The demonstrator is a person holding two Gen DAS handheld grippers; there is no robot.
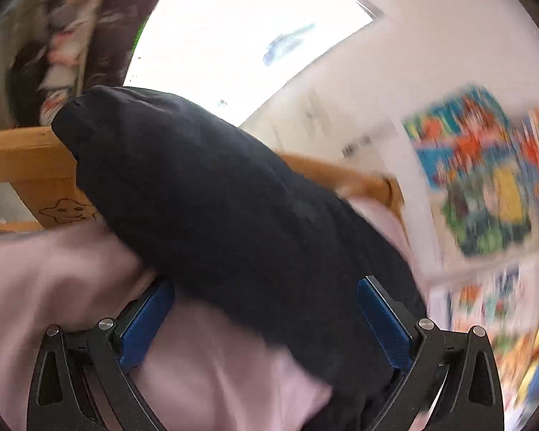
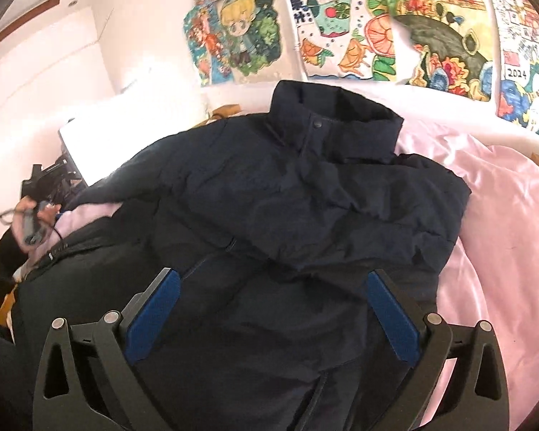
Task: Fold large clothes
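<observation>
A dark navy padded jacket (image 2: 298, 194) lies front up on a pink bedsheet (image 2: 503, 222), collar toward the wall, its right sleeve folded across the chest. My right gripper (image 2: 273, 287) is open just above the jacket's lower front, holding nothing. In the left wrist view a navy sleeve (image 1: 212, 194) stretches away from my left gripper (image 1: 266, 298), whose blue pads (image 1: 381, 312) stand wide apart with the sleeve and pink sheet (image 1: 54, 280) between them; the view is blurred by motion.
A wooden bed frame (image 1: 25, 158) runs behind the sleeve, under a bright window (image 1: 240, 36). Colourful drawings (image 2: 395, 25) cover the wall behind the bed. A hand with the other gripper's handle (image 2: 32, 222) is at the jacket's left edge.
</observation>
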